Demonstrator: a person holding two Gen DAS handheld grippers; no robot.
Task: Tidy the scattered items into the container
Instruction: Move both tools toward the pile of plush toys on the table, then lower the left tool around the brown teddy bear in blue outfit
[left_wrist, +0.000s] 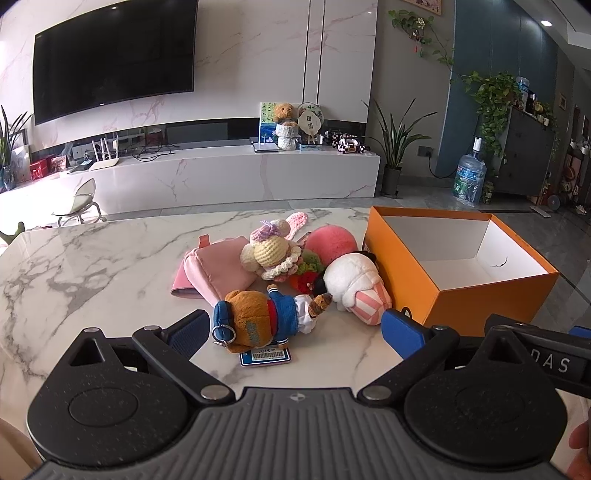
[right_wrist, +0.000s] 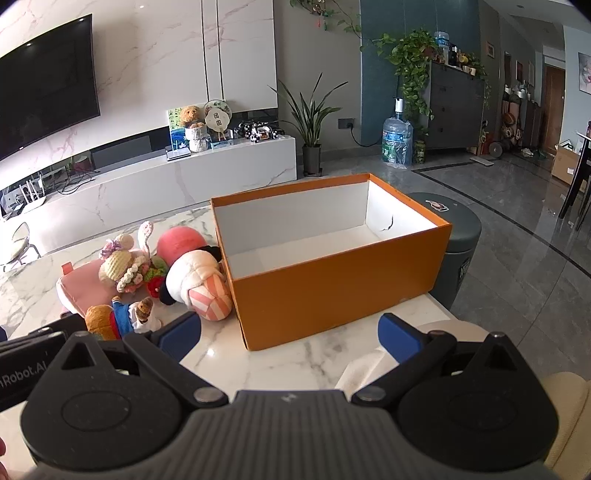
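An open orange box with a white, empty inside stands on the marble table. Left of it lies a pile of soft toys: a brown bear in a blue jacket, a white and pink-striped plush, a crocheted doll with a hat, a pink ball-shaped plush and a pink pouch. My left gripper is open just in front of the bear. My right gripper is open in front of the box.
A small barcode card lies under the bear. A grey round bin stands beyond the table's right edge. A cream cushion sits at the near right. A TV unit is behind the table.
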